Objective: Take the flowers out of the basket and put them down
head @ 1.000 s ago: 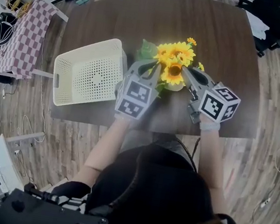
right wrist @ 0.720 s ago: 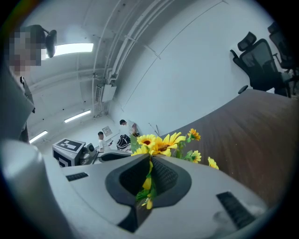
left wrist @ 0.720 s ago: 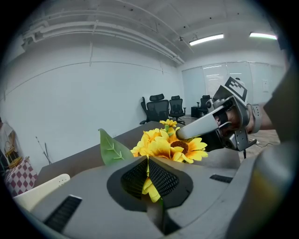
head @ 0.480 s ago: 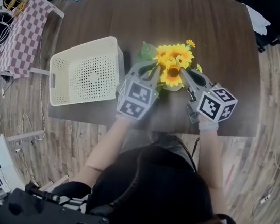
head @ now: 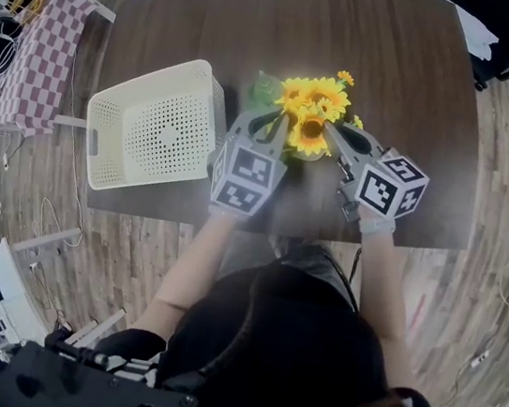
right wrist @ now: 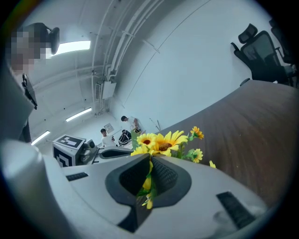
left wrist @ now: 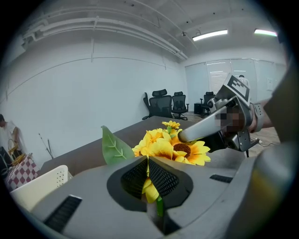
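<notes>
Left tool and right tool are each pressed together on the flowers, pinching petals and stem from opposite sides. The bunch sits between them over the dark tabletop, just right of the empty basket and clear of it. Whether its base touches the wood cannot be told. To finish well, both tools should probably lower together and level until the base rests. They can then open together and draw apart sideways, so no petal snags on the ribbed pads.
</notes>
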